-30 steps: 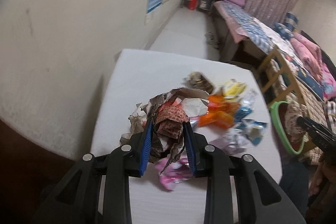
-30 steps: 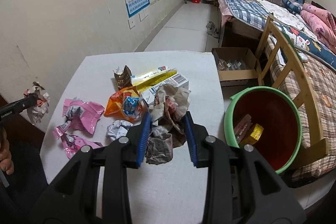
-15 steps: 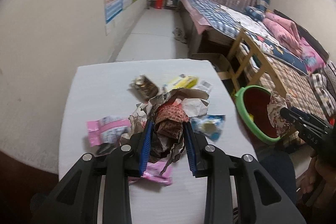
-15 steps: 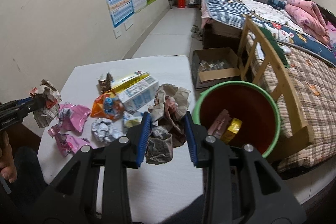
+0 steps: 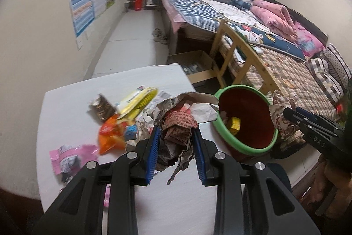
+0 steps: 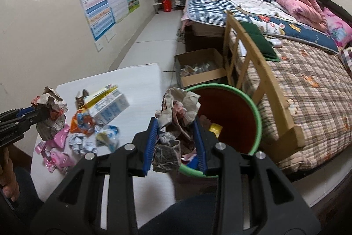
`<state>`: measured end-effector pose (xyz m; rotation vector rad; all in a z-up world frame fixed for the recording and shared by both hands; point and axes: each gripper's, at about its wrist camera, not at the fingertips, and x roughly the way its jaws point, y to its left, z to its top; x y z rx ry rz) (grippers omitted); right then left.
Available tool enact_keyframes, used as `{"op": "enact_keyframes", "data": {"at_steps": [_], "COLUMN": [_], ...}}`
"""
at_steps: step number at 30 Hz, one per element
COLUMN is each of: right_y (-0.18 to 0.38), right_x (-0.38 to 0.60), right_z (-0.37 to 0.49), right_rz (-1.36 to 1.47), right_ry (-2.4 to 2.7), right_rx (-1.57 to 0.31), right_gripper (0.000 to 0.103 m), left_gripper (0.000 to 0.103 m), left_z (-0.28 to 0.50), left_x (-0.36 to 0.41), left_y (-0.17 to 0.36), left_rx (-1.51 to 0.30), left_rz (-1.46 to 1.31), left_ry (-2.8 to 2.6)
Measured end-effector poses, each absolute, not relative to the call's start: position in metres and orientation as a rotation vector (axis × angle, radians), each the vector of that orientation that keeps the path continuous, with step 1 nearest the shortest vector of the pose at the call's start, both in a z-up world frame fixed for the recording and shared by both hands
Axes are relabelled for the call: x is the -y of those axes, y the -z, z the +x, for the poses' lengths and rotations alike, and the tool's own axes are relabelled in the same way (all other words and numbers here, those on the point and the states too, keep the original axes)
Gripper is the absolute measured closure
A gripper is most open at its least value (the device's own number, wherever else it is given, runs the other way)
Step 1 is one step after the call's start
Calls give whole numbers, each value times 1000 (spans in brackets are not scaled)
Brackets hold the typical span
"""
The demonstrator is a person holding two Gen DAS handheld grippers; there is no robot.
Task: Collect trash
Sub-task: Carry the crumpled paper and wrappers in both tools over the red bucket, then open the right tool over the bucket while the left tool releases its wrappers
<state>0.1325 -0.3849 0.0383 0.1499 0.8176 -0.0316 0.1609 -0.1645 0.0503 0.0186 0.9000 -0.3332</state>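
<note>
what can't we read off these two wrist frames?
- Bin contents: left wrist view shows only a yellow packet; the right gripper and its crumpled paper wad hide the rest in the right wrist view.
- Table near edge: cut off by the left gripper.
- Wrapper print: motion-blurred.
- Cardboard box contents: too small.

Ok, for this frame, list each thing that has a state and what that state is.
Left gripper: jaws shut on a crumpled paper wad, above the table.
Right gripper: jaws shut on a second paper wad, at the bin's rim.
Bin: upright, open, a few pieces inside.
Wrappers: loose on the table.
Cardboard box: open, on the floor.
</note>
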Motion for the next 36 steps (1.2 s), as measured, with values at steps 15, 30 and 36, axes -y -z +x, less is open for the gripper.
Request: {"op": "enact_keyframes", "data": {"at_steps": [15,30,36], "right_y": [-16,21,36], "right_x": [456,486,488], "right_z": [144,156,162], "right_rz": [204,242,248], "right_ry": [131,150,147], "right_rx": [-837,-892,-918], "right_gripper": [71,70,70], "left_gripper": [75,74,73], "left_z": [189,228,236], "left_x": [262,335,353], "left_y": [-39,-12,2], "left_rx": [-933,-997,-1022], "left_rz": [62,41,63], "left_ry": [477,591,608]}}
